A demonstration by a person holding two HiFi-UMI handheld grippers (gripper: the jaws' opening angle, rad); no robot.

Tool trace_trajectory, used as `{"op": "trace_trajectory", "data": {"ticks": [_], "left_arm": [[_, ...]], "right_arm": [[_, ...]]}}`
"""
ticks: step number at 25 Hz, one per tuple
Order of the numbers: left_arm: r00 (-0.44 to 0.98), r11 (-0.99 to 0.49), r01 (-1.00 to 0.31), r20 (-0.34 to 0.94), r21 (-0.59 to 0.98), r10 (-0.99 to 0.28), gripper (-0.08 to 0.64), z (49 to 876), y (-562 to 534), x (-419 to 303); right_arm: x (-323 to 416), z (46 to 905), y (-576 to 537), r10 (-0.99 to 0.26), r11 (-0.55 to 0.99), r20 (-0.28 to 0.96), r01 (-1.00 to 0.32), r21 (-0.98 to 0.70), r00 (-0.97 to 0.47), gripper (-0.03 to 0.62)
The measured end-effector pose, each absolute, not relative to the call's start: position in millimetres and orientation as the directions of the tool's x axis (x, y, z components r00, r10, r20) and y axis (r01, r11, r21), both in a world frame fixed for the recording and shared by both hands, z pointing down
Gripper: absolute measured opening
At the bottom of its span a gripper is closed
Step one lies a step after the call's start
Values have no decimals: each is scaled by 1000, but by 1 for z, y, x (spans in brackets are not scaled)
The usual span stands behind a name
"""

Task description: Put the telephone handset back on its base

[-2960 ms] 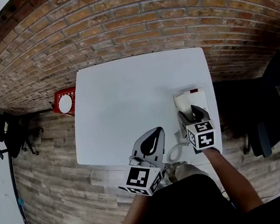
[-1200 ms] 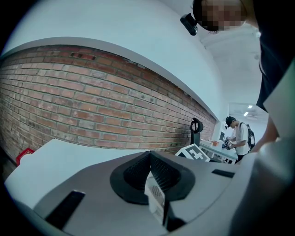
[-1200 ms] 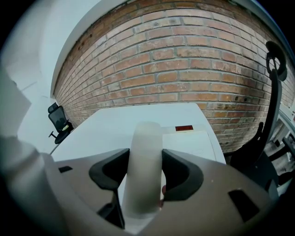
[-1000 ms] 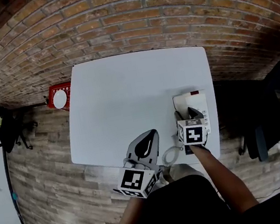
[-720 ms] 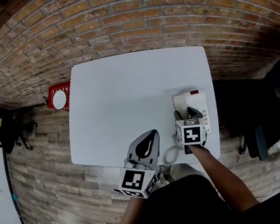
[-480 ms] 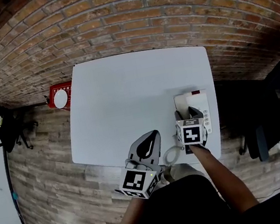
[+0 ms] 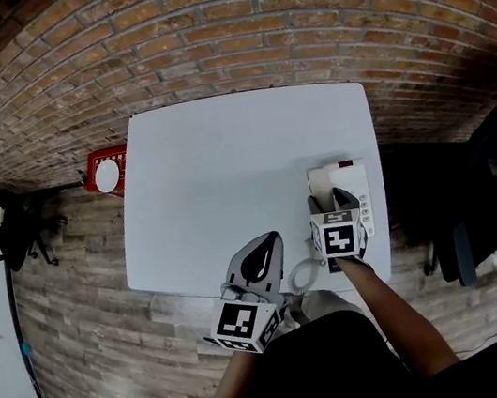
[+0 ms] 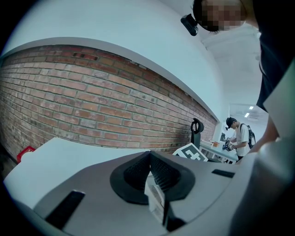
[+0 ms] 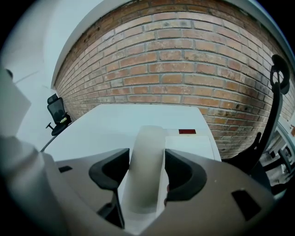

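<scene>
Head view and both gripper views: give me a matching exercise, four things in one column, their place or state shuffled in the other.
1 telephone handset
2 left hand-held gripper
3 telephone base
4 red object

A on the floor beside the table
B jaws shut, empty
C clamped by the right hand-held gripper
D near the table's right edge

Pairs: 1-C, 2-B, 3-D, 4-A

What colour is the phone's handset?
The handset is off-white, clearest in the right gripper view.
</scene>
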State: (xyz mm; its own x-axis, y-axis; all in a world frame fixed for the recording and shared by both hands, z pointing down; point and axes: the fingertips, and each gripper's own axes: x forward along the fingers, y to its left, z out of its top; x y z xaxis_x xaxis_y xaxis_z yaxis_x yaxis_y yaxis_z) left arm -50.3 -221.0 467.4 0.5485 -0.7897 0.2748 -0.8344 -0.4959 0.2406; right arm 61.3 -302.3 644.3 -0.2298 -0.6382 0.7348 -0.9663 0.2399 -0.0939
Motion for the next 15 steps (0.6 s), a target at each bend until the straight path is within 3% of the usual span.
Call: {"op": "trace_trajectory", "data": {"ticks": [15], "left_arm": [[561,-509,-826,269,241,-783,9,466,-218,-41]], "right_arm": [[67,631,-302,-675,238,691,-963,-127,-258,229]]}}
